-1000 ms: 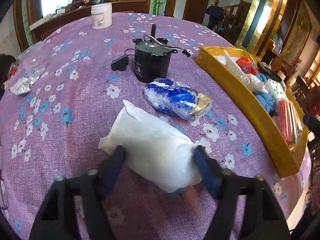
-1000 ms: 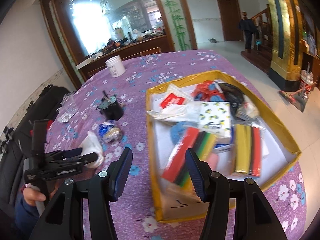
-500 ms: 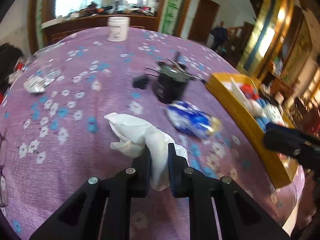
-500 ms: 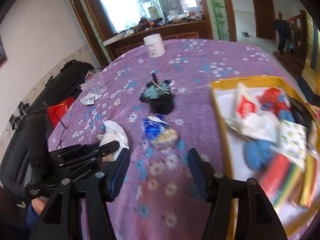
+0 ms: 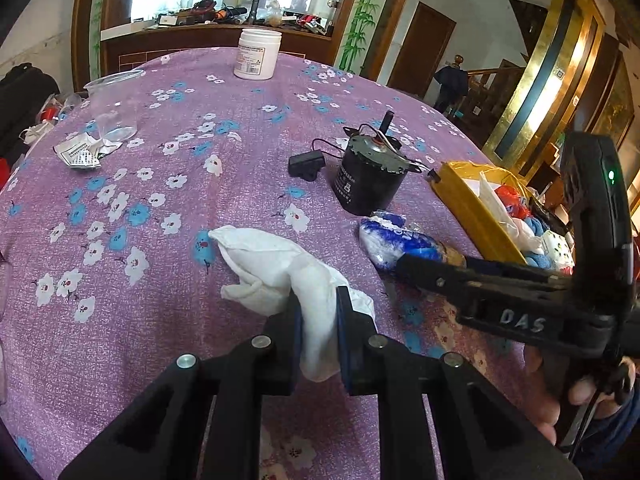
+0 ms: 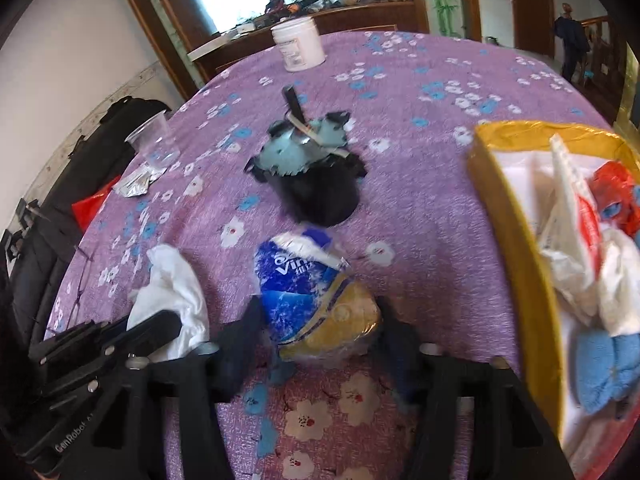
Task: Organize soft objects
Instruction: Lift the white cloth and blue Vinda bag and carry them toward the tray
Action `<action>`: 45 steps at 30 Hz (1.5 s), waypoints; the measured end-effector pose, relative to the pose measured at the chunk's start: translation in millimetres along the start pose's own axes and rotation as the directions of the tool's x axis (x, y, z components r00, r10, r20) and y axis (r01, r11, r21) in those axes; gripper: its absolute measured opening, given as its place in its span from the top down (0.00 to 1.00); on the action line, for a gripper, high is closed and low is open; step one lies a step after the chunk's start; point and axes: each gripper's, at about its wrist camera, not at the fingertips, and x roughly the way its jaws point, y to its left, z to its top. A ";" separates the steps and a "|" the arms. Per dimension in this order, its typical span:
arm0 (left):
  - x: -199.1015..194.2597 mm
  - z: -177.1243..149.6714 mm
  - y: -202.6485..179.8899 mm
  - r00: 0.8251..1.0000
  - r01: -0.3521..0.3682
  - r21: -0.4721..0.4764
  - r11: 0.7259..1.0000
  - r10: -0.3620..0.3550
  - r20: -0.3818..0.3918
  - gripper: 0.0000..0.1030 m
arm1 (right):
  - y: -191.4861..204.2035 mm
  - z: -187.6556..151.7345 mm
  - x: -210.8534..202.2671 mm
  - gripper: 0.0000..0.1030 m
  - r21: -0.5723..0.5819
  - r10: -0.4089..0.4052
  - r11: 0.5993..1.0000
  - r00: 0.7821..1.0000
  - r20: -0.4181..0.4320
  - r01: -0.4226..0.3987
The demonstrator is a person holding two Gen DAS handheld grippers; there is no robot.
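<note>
My left gripper (image 5: 317, 330) is shut on a white soft pouch (image 5: 276, 270) that lies on the purple flowered tablecloth; the pouch also shows in the right wrist view (image 6: 172, 296). My right gripper (image 6: 320, 338) is open, its fingers either side of a blue and gold tissue pack (image 6: 316, 300), which also shows in the left wrist view (image 5: 400, 242). A yellow box (image 6: 512, 216) at the right holds several soft items; its wall also shows in the left wrist view (image 5: 476, 212).
A black motor (image 5: 366, 178) with a cable and plug (image 5: 306, 166) stands just beyond the tissue pack. A clear plastic cup (image 5: 114, 104), foil wrappers (image 5: 80, 152) and a white jar (image 5: 258, 54) sit farther back. The table edge runs at the left.
My right gripper has moved left from the yellow box to straddle the tissue pack. My left gripper closed on the white pouch and still grips it.
</note>
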 end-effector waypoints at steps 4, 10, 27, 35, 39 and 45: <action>0.7 1.3 0.7 1.000 -0.025 -0.006 1.000 0.025 0.011 0.86 | 8.5 -8.3 -13.3 0.56 -0.059 -0.018 0.998 0.996 0.085 0.023; -1.8 4.8 3.5 0.996 -0.073 -0.032 0.997 0.074 0.043 0.86 | 17.7 -14.0 -31.1 0.56 -0.119 0.042 0.993 0.984 0.173 -0.021; -18.6 6.9 1.0 0.962 -0.220 -0.023 0.975 0.221 0.159 0.86 | 31.6 -21.0 -54.9 0.56 -0.181 0.084 0.983 0.951 0.298 -0.030; -26.7 5.2 -4.4 0.947 -0.251 -0.007 0.968 0.247 0.207 0.86 | 31.5 -23.5 -62.2 0.56 -0.176 0.068 0.984 0.938 0.339 -0.008; -31.9 3.6 -7.9 0.935 -0.269 0.005 0.963 0.260 0.239 0.86 | 30.8 -25.4 -67.1 0.56 -0.165 0.060 0.986 0.933 0.354 -0.001; -36.4 2.5 -12.3 0.925 -0.285 0.019 0.958 0.269 0.269 0.86 | 28.4 -31.3 -74.3 0.56 -0.145 0.049 0.989 0.930 0.365 0.005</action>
